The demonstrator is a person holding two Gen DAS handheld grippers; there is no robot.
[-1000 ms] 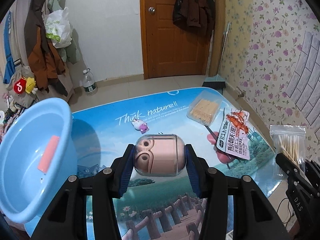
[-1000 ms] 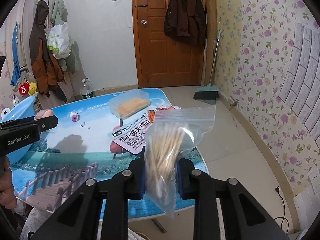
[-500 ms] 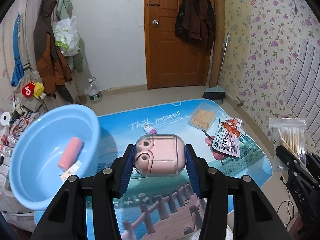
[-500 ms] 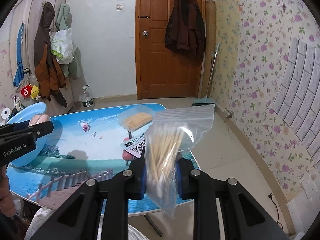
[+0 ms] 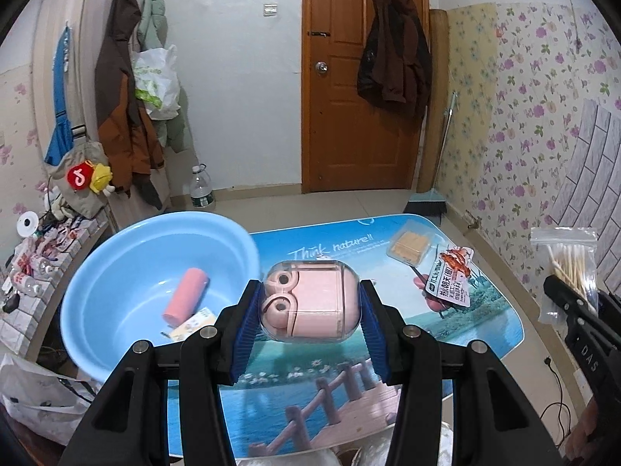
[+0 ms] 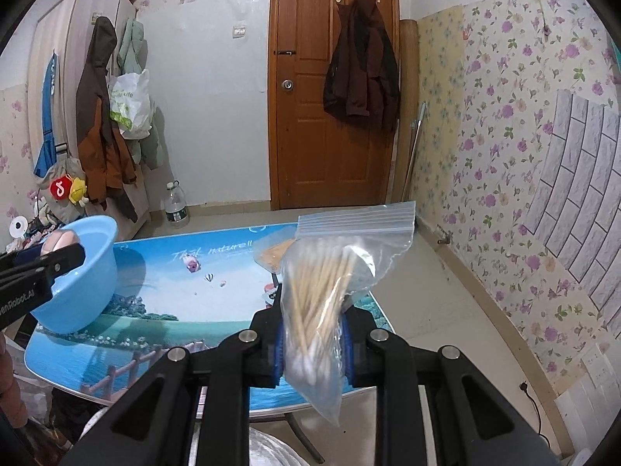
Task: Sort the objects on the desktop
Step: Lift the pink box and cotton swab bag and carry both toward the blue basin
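In the left wrist view, the left gripper (image 5: 309, 310) is clenched on a pink earphone case in a clear shell (image 5: 308, 301), held above the desk (image 5: 485, 326) beside the light blue plastic basin (image 5: 116, 272), which contains a pink cylinder (image 5: 185, 299). In the right wrist view, the right gripper (image 6: 312, 343) grasps a clear zip bag of cotton swabs (image 6: 330, 283) over the near desk edge.

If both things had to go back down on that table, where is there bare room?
The widest bare stretch of the table runs between the blue basin and the snack packet. The far right corner is crowded: packet and clear box lie close together.
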